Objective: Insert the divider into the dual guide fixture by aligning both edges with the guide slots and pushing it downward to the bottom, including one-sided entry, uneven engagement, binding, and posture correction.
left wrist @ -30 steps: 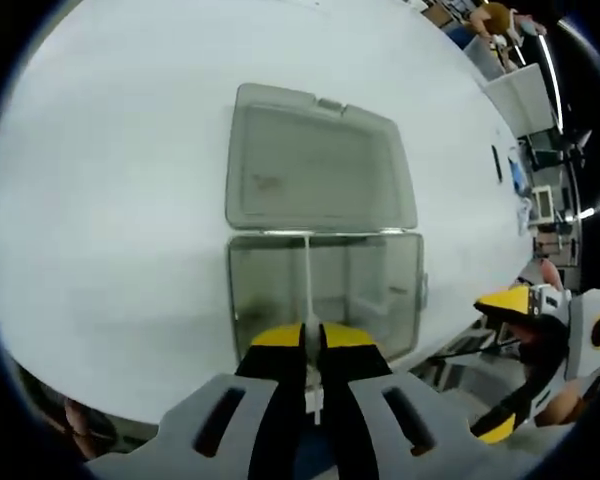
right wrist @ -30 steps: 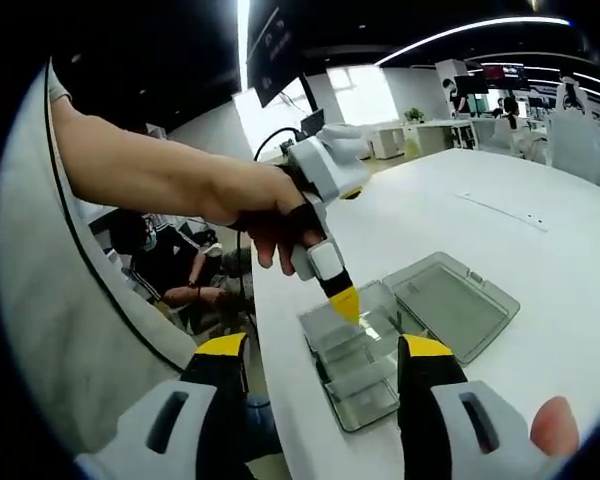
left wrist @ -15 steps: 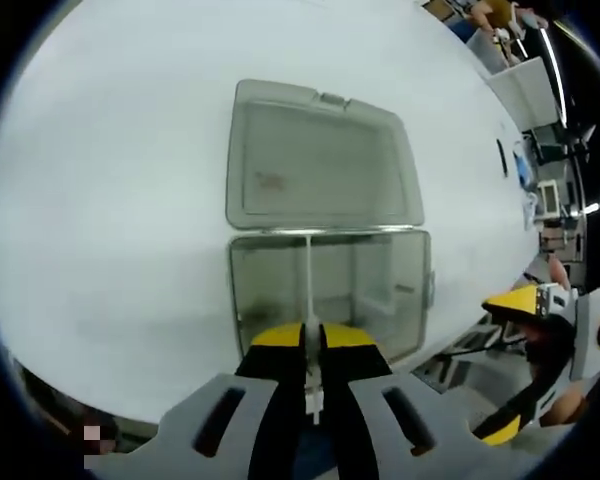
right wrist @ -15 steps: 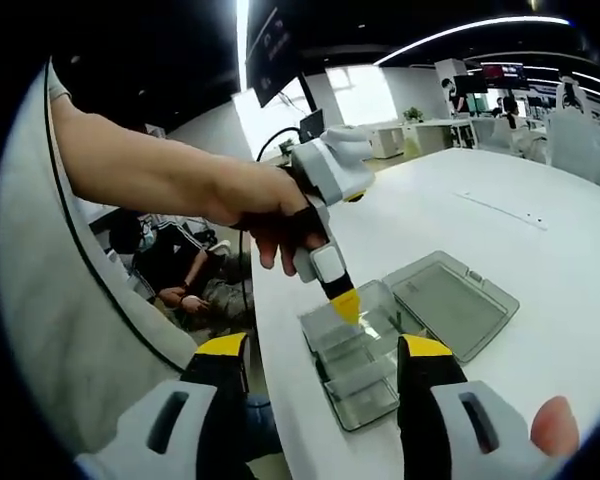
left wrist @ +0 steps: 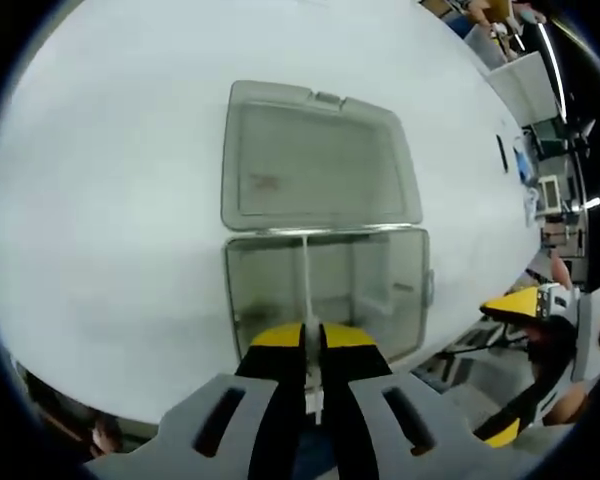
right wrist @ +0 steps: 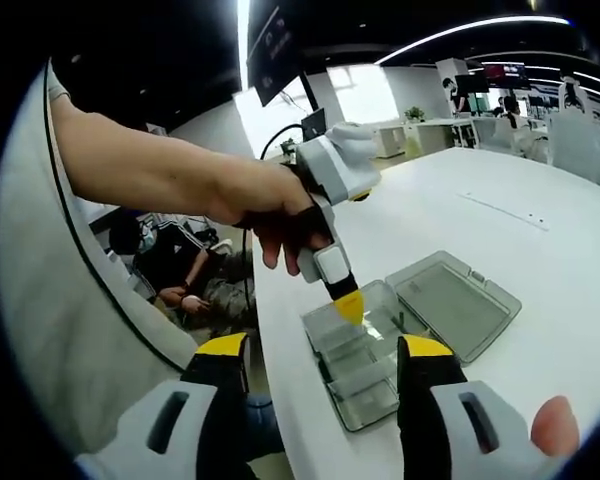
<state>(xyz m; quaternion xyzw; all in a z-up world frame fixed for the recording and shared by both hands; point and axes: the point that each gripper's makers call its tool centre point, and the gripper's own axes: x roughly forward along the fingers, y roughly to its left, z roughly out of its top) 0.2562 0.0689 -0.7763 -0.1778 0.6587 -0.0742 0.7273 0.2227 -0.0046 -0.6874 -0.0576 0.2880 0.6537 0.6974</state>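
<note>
Left gripper (left wrist: 307, 345) pinched shut on the thin clear divider (left wrist: 306, 290), held upright over the open clear box (left wrist: 325, 290) at the white table's (left wrist: 110, 200) near edge, lid (left wrist: 315, 160) lying flat beyond, right gripper (right wrist: 322, 352) jaws wide apart, holding nothing, clear of the box.

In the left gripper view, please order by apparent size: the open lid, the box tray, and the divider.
1. Open lid and box tray: they look about equal, and the tray is partly hidden by the left gripper, so I would not rank them.
2. Divider: clearly smallest, seen edge-on.
</note>
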